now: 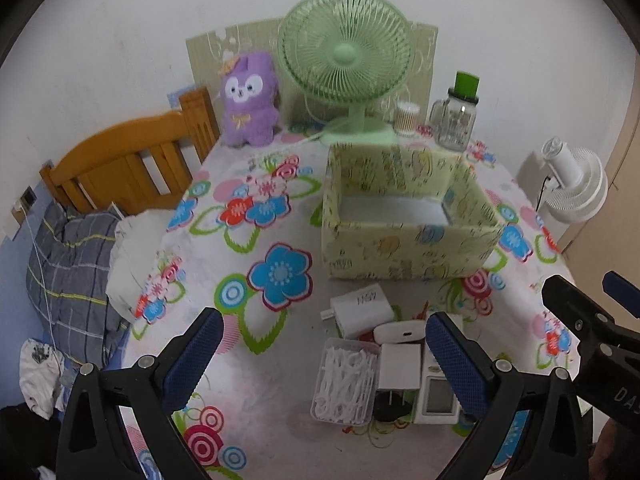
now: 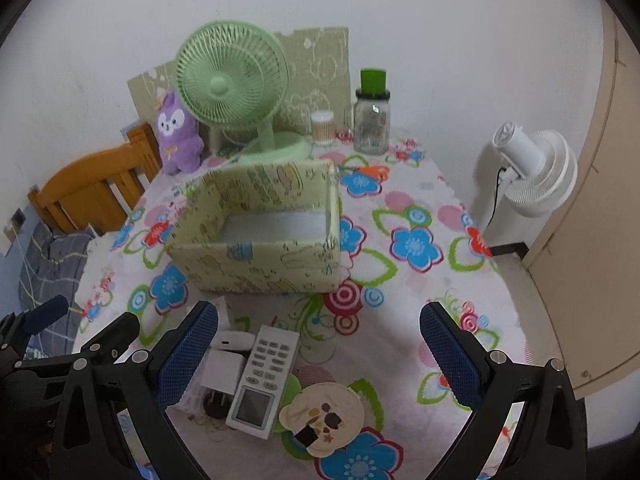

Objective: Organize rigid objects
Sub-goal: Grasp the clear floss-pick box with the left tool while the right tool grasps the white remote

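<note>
While both tongs hang above the near edge of the bench [image 1: 248, 400], each stands wide apart and holds nothing: the left tongs [image 1: 324, 354] frame a cluster of small things, and the right tongs [image 2: 318, 350] frame the same cluster from the other side. A patterned open box [image 1: 404, 248] sits upright mid-bench, empty, its pale floor showing. Just in front of it lies the cluster: a white charger [image 1: 362, 310] nearest the box, a white oval case [image 1: 400, 332] beside it, a clear floss box [image 1: 346, 384] full of white picks, a white cube [image 1: 400, 366] with a dark round thing below it, and a remote [image 2: 262, 380] lying flat with its screen toward the camera. These touch or nearly touch one another. To the right of the remote, in the right wrist view, lies a round cream disc [image 2: 324, 412] with dark marks, tucked against the remote's lower corner. At the far edge stand a green fan [image 1: 346, 60], a purple plush [image 1: 248, 100] to its left, a swab tub [image 1: 407, 119] and a glass jar [image 1: 456, 120] with a green lid to its right. A white fan [image 2: 532, 172] stands on the floor beyond the bench's right side, and a wooden headboard [image 1: 120, 160] with bedding lies to the left.
</note>
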`<state>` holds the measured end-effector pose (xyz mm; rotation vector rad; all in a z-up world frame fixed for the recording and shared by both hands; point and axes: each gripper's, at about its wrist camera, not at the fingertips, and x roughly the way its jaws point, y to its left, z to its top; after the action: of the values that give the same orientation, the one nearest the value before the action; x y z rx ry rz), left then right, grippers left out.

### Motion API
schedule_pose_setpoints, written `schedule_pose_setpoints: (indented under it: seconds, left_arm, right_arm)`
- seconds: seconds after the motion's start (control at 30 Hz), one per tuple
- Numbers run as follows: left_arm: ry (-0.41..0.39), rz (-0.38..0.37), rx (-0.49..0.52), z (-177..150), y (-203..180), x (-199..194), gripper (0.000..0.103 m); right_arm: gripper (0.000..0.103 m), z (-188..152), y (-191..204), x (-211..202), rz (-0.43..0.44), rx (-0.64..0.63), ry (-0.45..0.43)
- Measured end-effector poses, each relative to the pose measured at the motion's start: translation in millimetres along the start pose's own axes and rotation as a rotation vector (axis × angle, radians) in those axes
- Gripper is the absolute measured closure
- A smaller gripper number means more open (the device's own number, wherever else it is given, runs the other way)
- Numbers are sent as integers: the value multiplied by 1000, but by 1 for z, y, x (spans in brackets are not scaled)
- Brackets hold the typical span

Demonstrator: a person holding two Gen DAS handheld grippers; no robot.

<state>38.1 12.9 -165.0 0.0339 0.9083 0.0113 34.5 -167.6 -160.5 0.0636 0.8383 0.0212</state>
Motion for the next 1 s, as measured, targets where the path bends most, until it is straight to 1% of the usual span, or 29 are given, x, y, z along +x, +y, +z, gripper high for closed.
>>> schedule_pose_setpoints:
  seconds: [0.23,0.4,0.6,0.83,0.87,1.0]
  left_arm:
    - [37,16,22,-15,1,31,1]
    - [77,-7,46,-28,1,51,1]
    - [106,-17,88,-41,-4,67,1]
    - [136,-40,98,-54,-1,80,1]
    - [131,-50,98,-56,0,80,1]
    - [135,-37,107,-58,1,79,1]
  right_arm:
    - [1,-20,1,31,-14,7,40]
    - [1,-33,4,50,-41,24,63]
    - [1,-48,6,67,-49,44,80]
    - [1,-64,13,82,-48,52,109]
    - [1,-65,15,83,-49,50,111]
    - [1,-68,19,88,-52,43,126]
